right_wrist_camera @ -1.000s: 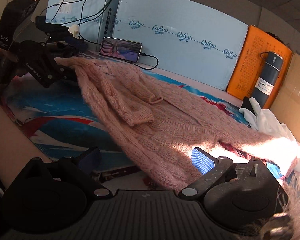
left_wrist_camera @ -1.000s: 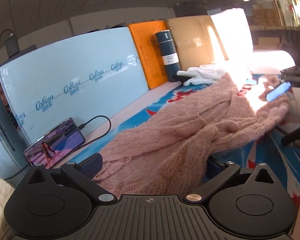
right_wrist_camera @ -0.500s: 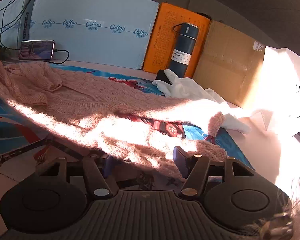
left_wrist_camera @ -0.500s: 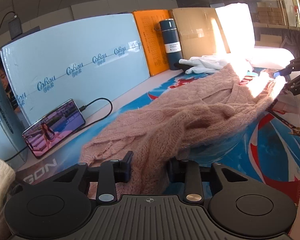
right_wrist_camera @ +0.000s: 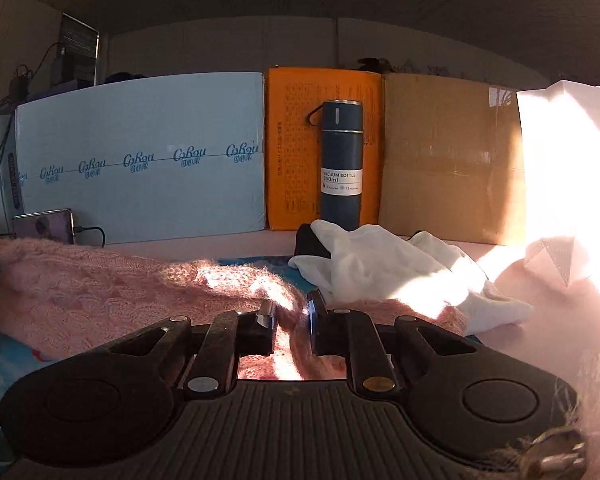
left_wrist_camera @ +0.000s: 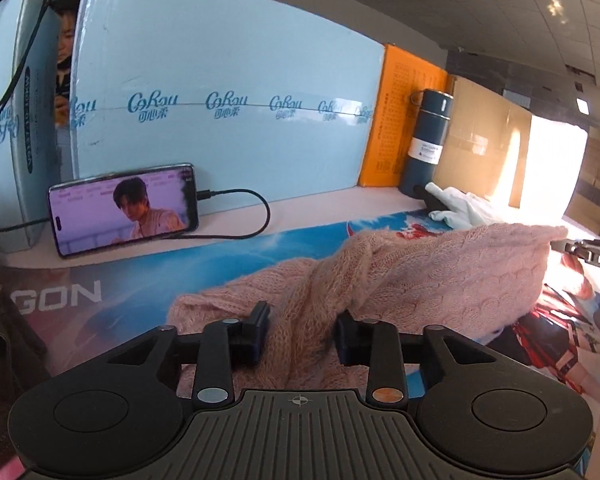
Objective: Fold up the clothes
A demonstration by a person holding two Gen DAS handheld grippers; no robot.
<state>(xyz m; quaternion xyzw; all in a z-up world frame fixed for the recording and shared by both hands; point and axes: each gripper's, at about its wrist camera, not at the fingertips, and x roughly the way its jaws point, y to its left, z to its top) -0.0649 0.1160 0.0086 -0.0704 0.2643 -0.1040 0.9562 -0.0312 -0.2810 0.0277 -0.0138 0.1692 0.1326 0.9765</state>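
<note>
Phone propped on pale-blue foam board. Left gripper jaws just eased wider, bunch of fuzzy pink cable-knit sweater between pads, draped over glossy printed mat. Right gripper jaws just narrowed, pinching sweater edge. Smooth cylindrical vacuum bottle behind.

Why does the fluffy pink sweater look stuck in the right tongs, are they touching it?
Touching. The right wrist view shows the right tongs, which have just been closing, pinching a bunched fold of the pink sweater between both pads.

Sun glare whitens the paper bag.
</note>
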